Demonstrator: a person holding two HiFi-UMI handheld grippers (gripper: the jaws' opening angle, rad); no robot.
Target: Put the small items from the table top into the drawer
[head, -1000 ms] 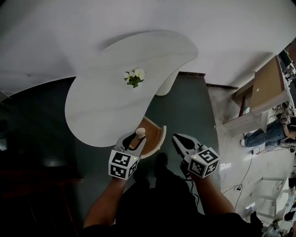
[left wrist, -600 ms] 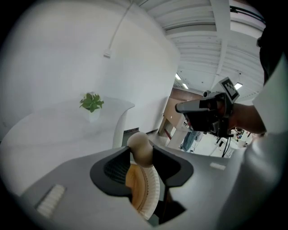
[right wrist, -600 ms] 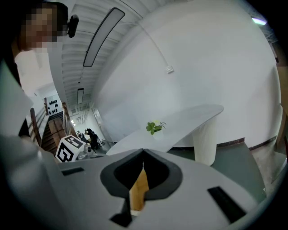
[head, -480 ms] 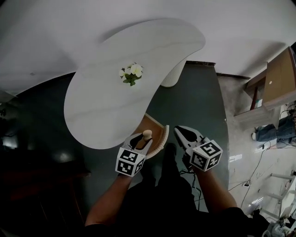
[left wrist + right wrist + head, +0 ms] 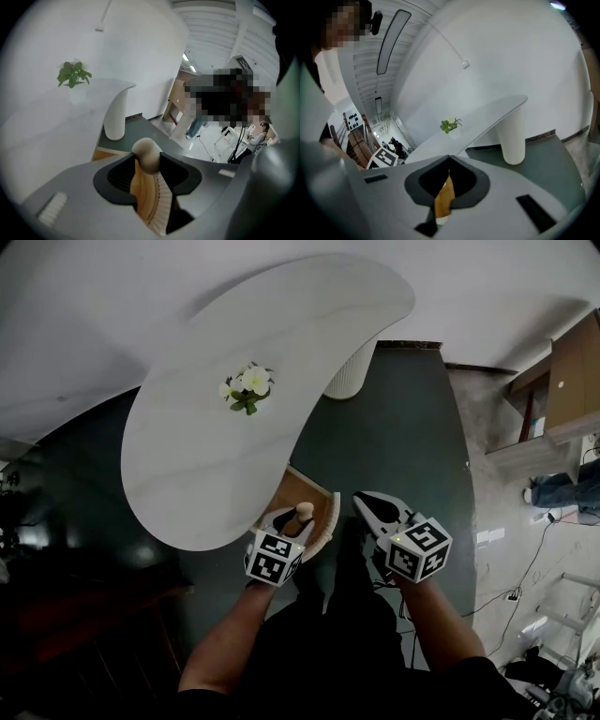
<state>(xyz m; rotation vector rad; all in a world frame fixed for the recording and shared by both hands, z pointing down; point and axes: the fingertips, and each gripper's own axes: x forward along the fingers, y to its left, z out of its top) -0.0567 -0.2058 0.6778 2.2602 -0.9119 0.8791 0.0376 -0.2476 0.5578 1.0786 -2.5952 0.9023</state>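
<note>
A wooden brush [image 5: 146,157] with a round knob and pale bristles is clamped between the jaws of my left gripper [image 5: 147,163]. Those jaws have just been opening a little, and the knob still touches both. In the head view the left gripper [image 5: 292,519] holds the brush [image 5: 303,512] over the open wooden drawer [image 5: 306,487] under the white table's [image 5: 206,446] front edge. To the right of the drawer my right gripper [image 5: 364,502] is shut with nothing in it. Its closed tips [image 5: 449,159] show drawer wood through the gap behind them.
A small potted plant [image 5: 246,388] stands on the table top. The table's ribbed white pedestal [image 5: 349,376] rises from the dark green floor behind the drawer. Wooden furniture [image 5: 572,381] and floor cables [image 5: 525,577] lie far right.
My left gripper has sunk with the brush closer over the open drawer. The right gripper has also come down slightly beside it. The head view has tilted, so the table sits higher in frame.
</note>
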